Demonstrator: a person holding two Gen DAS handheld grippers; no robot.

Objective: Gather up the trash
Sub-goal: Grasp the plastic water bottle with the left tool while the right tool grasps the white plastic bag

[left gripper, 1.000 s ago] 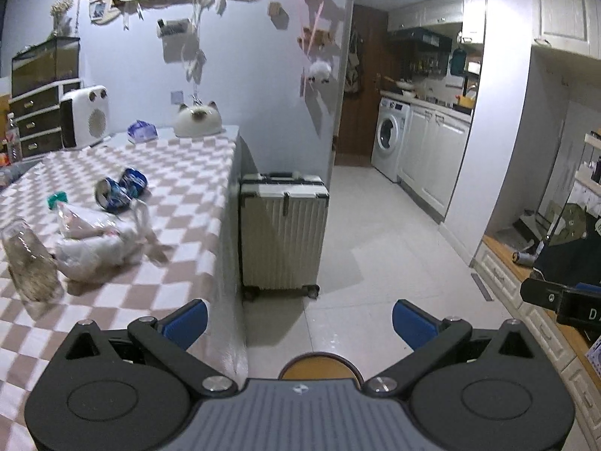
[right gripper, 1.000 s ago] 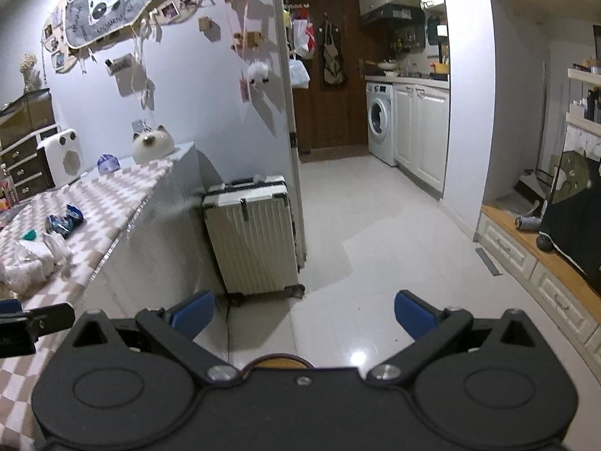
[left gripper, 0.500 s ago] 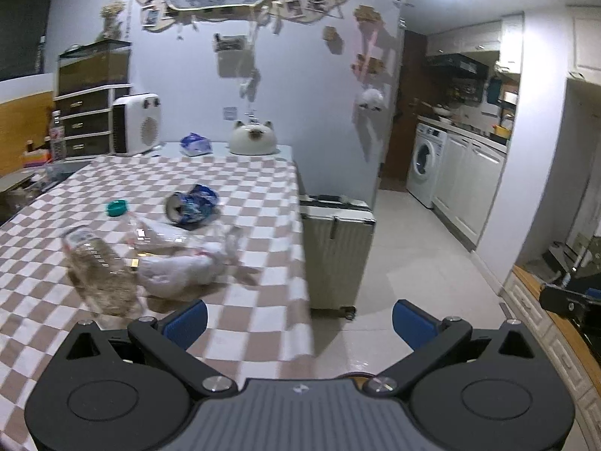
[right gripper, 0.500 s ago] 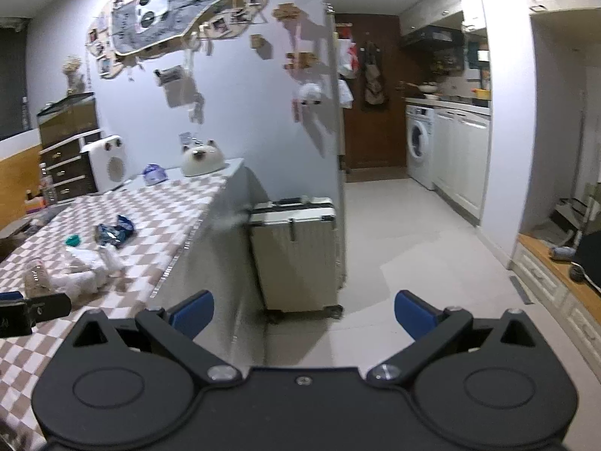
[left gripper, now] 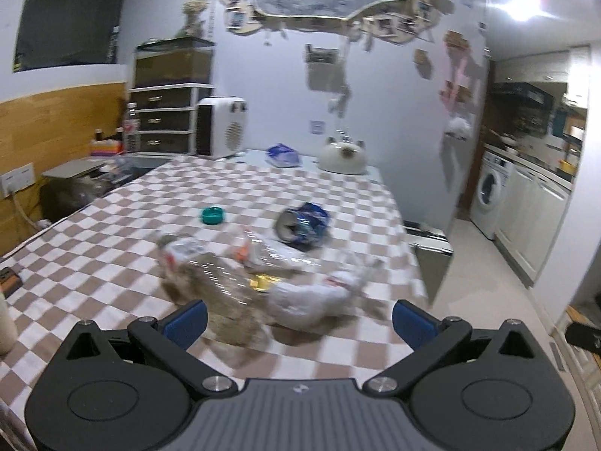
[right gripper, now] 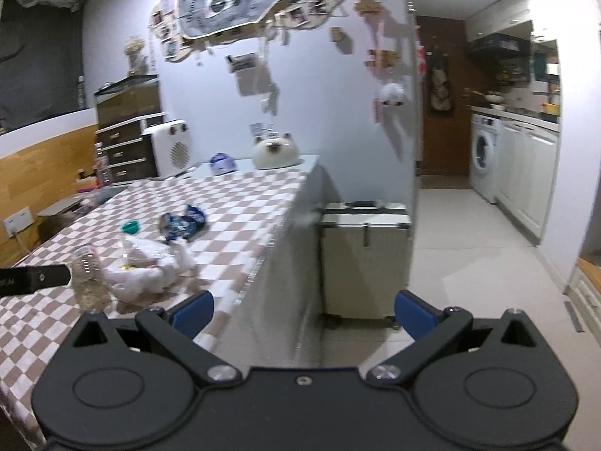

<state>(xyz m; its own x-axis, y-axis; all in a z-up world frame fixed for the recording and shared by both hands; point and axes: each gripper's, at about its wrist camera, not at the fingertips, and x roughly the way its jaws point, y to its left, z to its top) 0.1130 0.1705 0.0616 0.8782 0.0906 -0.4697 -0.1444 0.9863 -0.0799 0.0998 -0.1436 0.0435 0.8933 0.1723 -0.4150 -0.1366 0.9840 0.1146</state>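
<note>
Left wrist view: left gripper (left gripper: 298, 317) jaws wide apart, nothing between them, hovering over the near edge of the checkered worktop (left gripper: 112, 233). Trash sits just ahead at 12 o'clock, motion-blurred: clear plastic bottle (left gripper: 210, 282) lying toward 11 o'clock, crumpled white bag (left gripper: 311, 297) touching it at 12–1 o'clock, clear wrapper (left gripper: 270, 253) just behind both. Crushed blue can (left gripper: 302, 221) farther back at 12 o'clock, teal cap (left gripper: 213, 215) beside it toward 11. White heater (left gripper: 222, 132) and cat-shaped white pot (left gripper: 343, 156) at the far end of the worktop. Washing machine (left gripper: 490, 191) at 2 o'clock.

Right wrist view: right gripper (right gripper: 302, 310) jaws also wide apart and empty, off the worktop's (right gripper: 244, 203) right edge, over the floor. Trash cluster at 10 o'clock: bottle (right gripper: 88, 280) nearest, white bag (right gripper: 146, 274) touching it, blue can (right gripper: 180, 223) and teal cap (right gripper: 130, 227) behind. Tip of the left gripper (right gripper: 33, 278) pokes in at 9 o'clock, just beside the bottle. Pale suitcase (right gripper: 364, 263) stands on the floor at 12 o'clock, next to the worktop side.
</note>
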